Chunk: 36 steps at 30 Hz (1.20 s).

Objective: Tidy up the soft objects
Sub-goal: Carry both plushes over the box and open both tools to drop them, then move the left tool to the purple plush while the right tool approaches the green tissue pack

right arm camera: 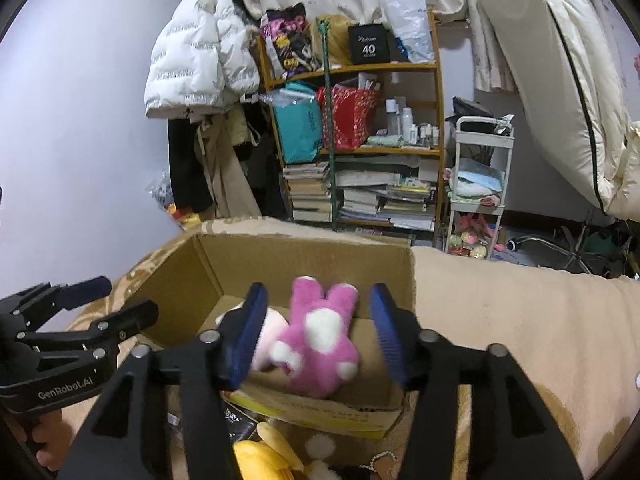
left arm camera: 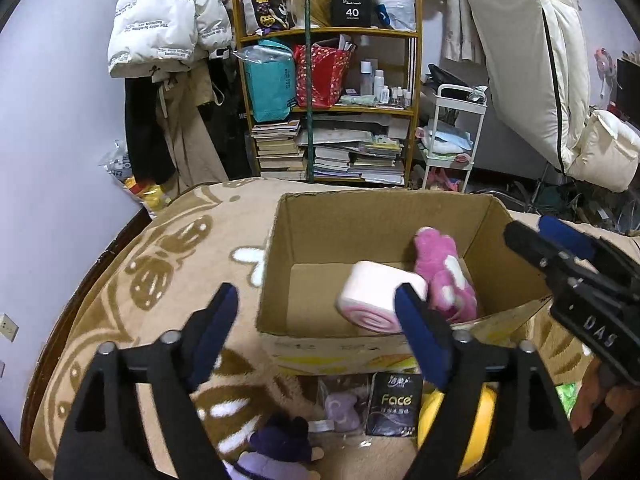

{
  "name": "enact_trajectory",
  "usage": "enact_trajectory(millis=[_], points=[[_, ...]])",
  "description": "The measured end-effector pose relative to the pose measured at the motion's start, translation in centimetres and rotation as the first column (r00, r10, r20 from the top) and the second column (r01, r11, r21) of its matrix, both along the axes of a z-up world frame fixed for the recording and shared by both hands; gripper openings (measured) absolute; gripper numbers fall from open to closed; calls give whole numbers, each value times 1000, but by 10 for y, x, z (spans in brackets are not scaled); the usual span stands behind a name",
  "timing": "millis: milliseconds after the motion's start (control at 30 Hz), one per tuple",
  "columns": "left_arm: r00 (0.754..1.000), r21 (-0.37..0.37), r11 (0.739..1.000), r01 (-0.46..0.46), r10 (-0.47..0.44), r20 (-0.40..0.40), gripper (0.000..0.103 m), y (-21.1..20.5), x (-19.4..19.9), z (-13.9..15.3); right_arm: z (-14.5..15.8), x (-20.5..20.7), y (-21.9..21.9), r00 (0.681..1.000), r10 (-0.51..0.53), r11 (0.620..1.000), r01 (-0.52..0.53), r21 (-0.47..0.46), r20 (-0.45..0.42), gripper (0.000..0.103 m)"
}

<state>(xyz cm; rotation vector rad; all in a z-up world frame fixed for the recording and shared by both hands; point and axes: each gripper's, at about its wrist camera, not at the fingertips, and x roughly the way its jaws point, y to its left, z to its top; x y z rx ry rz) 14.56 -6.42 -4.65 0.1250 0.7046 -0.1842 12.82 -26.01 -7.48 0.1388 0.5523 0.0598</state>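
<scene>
An open cardboard box (left arm camera: 320,236) (right arm camera: 224,264) stands on a beige patterned blanket. Inside it lie a pink plush bunny (left arm camera: 448,280) (right arm camera: 320,340) and a pink-and-white roll-cake plush (left arm camera: 380,296) (right arm camera: 269,336). My left gripper (left arm camera: 320,340) is open and empty, held above the box's near wall. My right gripper (right arm camera: 318,332) is open and empty, just above the bunny; it also shows in the left wrist view (left arm camera: 560,248). A purple plush (left arm camera: 280,448), a small lilac plush (left arm camera: 340,408) and a yellow plush (left arm camera: 480,400) (right arm camera: 260,456) lie in front of the box.
A black "Face" tissue pack (left arm camera: 394,410) lies in front of the box. Behind the bed stand a wooden bookshelf (left arm camera: 332,108) with books and bags, a white cart (left arm camera: 452,140), hanging coats (left arm camera: 168,20) and a folded quilt (left arm camera: 532,60).
</scene>
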Motion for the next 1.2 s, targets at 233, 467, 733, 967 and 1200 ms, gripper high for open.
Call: enact_trajectory(millis=[233,467,733,967,1200], points=[[1000,27,999,-27,27,-14,96,14,-14,6,15,-22,-5,999,-44,999,44,9,20,94],[995,10,999,-53,54,-82,96,33,-26,7,24,-45,-2,999,-42,998,43,-42,11,103],[987,24,997,-71,73,-142,96,48,-46,8,23,-74,-2,998,-46,999,45,-30,-47,103],[968,33,997,-66,72,-240,96,57,-52,-7,17,-89,-13,985,-72,997,74,12,-158,103],[949,40,996,-73,82,-304,96,56,-47,-22,0,-90,-31,949,-119,987,144,64,-293,103]])
